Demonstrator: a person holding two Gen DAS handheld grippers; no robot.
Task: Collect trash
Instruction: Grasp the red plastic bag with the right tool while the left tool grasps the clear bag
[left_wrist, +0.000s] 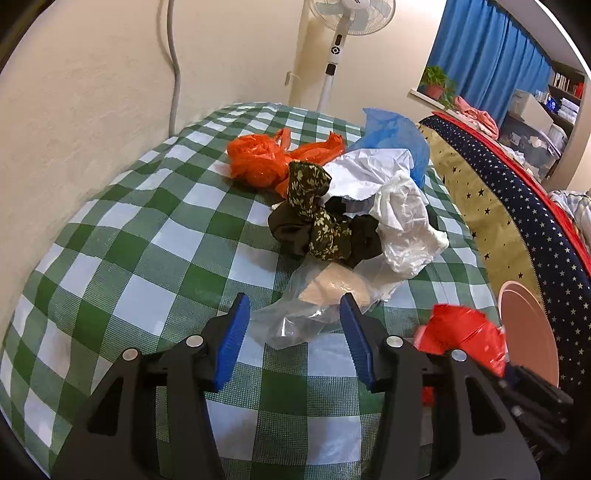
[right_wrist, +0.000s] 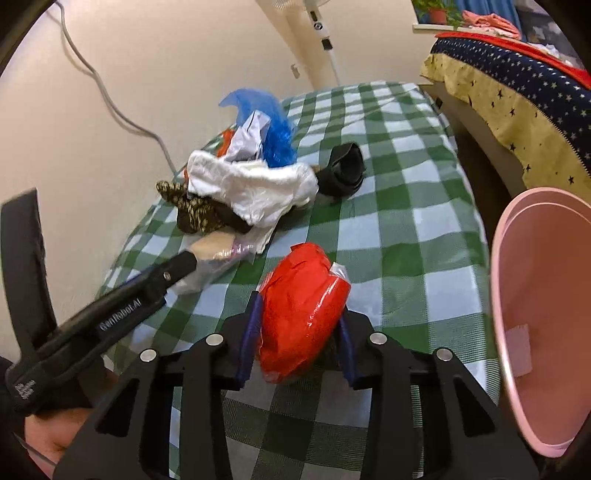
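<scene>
A pile of trash lies on the green checked cloth (left_wrist: 110, 266): an orange bag (left_wrist: 258, 158), crumpled white paper (left_wrist: 365, 170), a white plastic bag (left_wrist: 406, 229), a blue bag (left_wrist: 395, 133) and dark floral fabric (left_wrist: 317, 214). My left gripper (left_wrist: 294, 301) is open, and the near end of a clear plastic bag (left_wrist: 295, 321) with beige contents lies between its blue pads without being pressed. My right gripper (right_wrist: 298, 306) is shut on a red plastic bag (right_wrist: 303, 314), which also shows in the left wrist view (left_wrist: 461, 332). A pink bin (right_wrist: 517, 295) stands to the right.
A black fabric item (right_wrist: 343, 170) lies apart from the pile. A standing fan (left_wrist: 336, 37) and a grey cable (left_wrist: 175, 66) are by the wall. Star-patterned bedding (left_wrist: 517, 206) borders the right side, behind the bin. A hand (right_wrist: 48, 439) holds the left gripper.
</scene>
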